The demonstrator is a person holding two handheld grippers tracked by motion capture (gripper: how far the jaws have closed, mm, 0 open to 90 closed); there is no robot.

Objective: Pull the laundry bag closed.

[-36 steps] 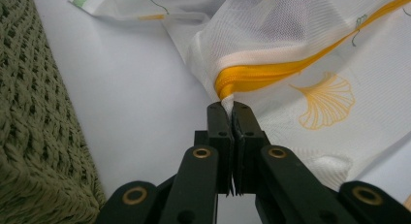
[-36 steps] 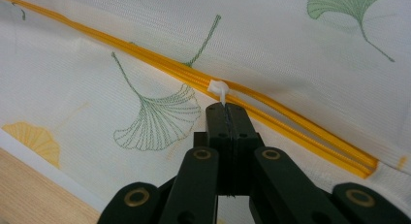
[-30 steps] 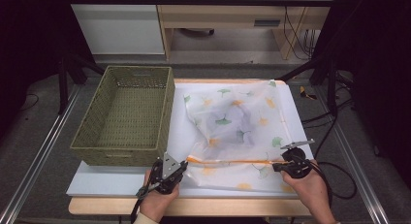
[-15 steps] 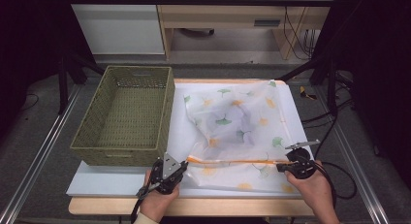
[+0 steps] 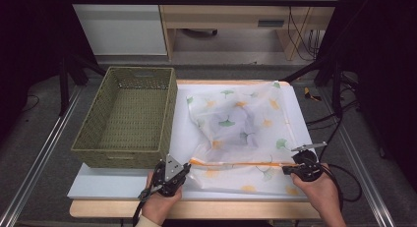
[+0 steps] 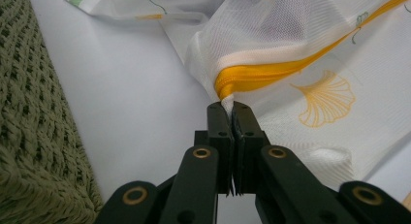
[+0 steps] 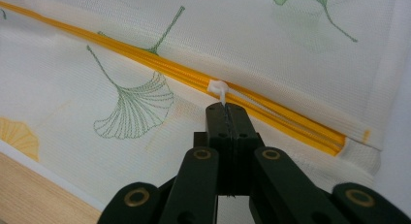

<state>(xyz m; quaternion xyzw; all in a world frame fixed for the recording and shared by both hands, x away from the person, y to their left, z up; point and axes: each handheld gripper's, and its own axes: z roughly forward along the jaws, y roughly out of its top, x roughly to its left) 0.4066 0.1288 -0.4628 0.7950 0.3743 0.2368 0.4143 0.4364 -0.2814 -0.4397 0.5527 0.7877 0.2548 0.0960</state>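
We note a white mesh zip bag printed with green and yellow ginkgo leaves [image 5: 241, 133] lying on the white table [image 5: 123, 180], spread from the far right corner down to the near edge. Its orange zipper [image 5: 236, 163] runs parallel to the near edge. The left tool [image 5: 186, 166] is clamped tight on the bag's white fabric tab at the zipper's left end [image 6: 227, 104], jaws closed with cloth between them. The right tool [image 5: 286, 169] is closed on the small white zipper pull [image 7: 219, 90], near the zipper's right end. The bag is partly see-through; we cannot tell whether anything is inside. A rectangular olive-green woven basket [image 5: 125, 120] sits along the left edge of the table, just beside the bag, with its interior bare.
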